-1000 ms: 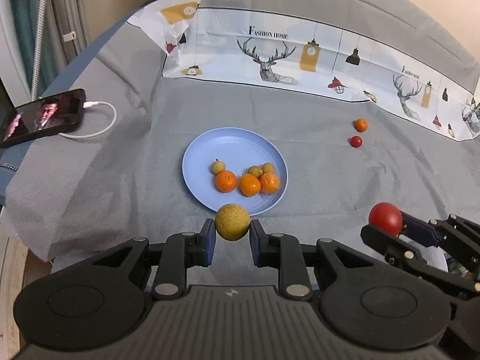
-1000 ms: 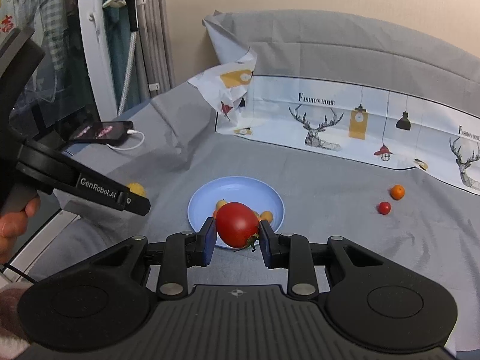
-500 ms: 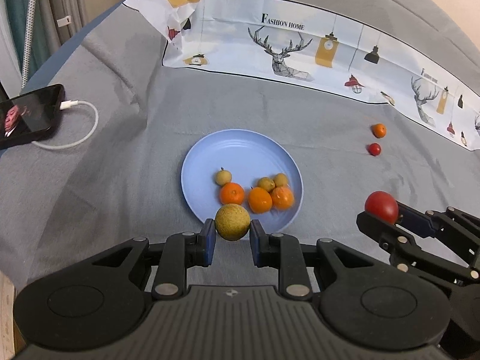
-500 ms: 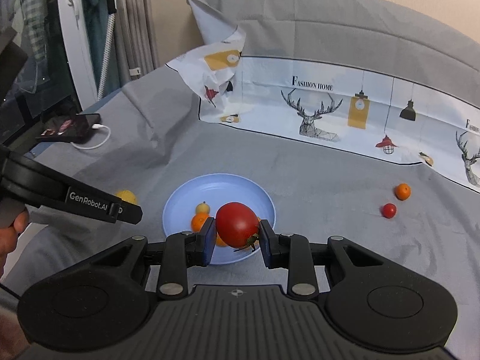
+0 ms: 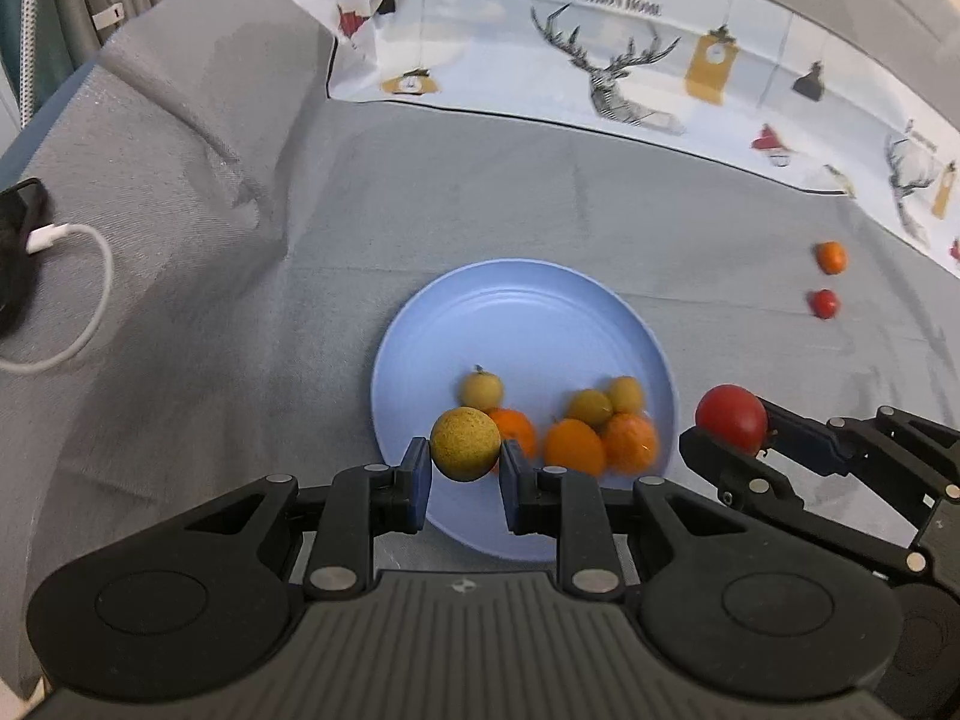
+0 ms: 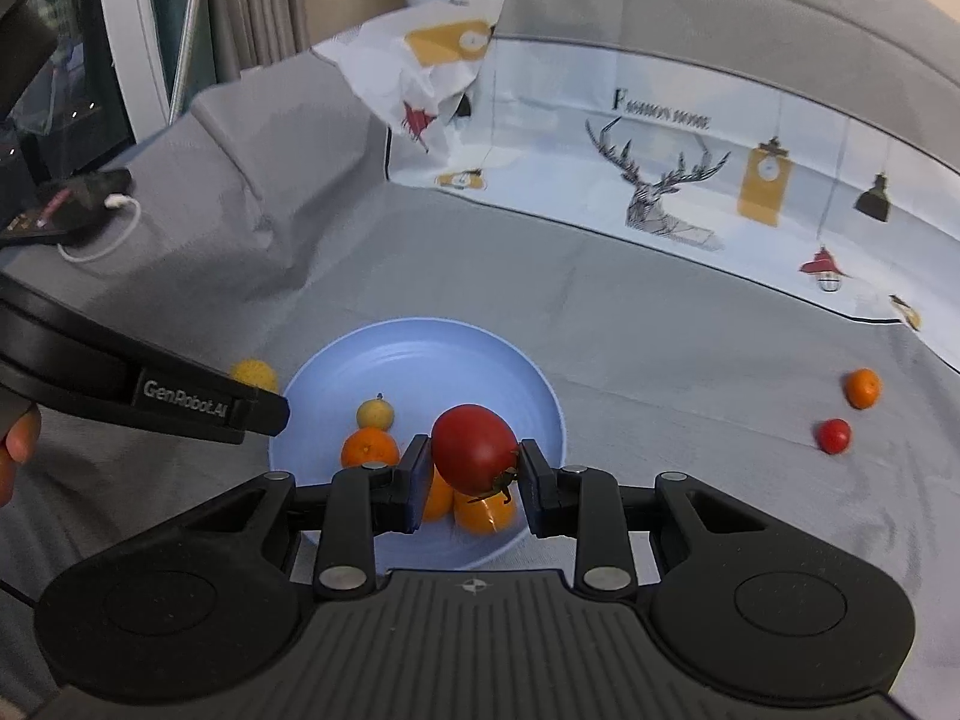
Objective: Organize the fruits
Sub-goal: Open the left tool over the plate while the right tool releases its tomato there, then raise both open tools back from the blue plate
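The left tongs pinch a rough yellow round fruit above the round pale-blue plate's near rim; the right tongs clamp a glossy red tomato over its near-right part (probably nearer its centre), both poised above the pile.

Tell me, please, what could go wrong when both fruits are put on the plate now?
The yellow fruit and the tomato may roll into the oranges crowded at the blue plate's near side and push one over the rim. The right gripper and the left gripper are close together and might collide.
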`<state>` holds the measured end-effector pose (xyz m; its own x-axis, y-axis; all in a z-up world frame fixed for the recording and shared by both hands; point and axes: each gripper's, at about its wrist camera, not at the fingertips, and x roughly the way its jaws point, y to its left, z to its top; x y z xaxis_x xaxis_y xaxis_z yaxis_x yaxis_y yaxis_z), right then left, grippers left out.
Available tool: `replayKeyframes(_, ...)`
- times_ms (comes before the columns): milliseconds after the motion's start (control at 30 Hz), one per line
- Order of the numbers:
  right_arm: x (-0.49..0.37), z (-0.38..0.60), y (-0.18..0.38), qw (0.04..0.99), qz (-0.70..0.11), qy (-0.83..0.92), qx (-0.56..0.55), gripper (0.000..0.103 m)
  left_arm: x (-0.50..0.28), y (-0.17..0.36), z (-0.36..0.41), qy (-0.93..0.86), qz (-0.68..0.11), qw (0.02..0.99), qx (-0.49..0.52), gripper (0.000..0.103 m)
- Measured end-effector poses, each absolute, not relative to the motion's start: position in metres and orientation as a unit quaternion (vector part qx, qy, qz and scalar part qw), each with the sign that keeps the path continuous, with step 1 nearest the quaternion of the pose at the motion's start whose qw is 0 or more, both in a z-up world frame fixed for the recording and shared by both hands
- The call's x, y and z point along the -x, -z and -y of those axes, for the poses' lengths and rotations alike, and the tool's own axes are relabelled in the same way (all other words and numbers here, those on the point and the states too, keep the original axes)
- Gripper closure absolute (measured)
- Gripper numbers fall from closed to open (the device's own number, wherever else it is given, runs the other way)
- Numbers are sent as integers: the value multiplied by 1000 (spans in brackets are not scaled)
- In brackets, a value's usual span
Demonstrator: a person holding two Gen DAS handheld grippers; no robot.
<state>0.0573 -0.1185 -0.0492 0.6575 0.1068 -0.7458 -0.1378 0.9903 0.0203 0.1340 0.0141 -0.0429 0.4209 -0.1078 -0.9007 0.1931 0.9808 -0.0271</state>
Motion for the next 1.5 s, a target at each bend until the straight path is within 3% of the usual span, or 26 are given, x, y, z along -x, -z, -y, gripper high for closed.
replayKeyframes(500,-107,105,95,893,-438,-94,46,71,-181,84,-9,67,-550,829,-72,75)
replayKeyframes(533,-109,103,96,891,-440,-99,48,70,-181,83,-9,72,-550,829,-73,61)
replayKeyframes(567,-110,102,96,891,-440,-102,49,64,-179,80,-9,76,-547,830,-71,36)
replayKeyframes(600,-111,101,95,892,-438,-101,50,57,-175,74,-11,76,-539,836,-66,22)
replayKeyframes(633,-110,101,91,894,-433,-98,51,41,-169,67,-13,76,-527,844,-60,2)
replayKeyframes(667,-108,102,87,897,-428,-96,52,30,-164,59,-14,78,-515,852,-56,0)
replayKeyframes(767,-94,106,72,899,-424,-88,59,19,-145,41,-17,87,-514,852,-54,0)
replayKeyframes(1033,-15,117,28,909,-412,-65,11,4,-80,22,-24,44,-534,842,-60,0)
replayKeyframes(1500,89,102,-5,927,-373,-39,12,1,22,-20,-33,32,-480,873,-82,0)
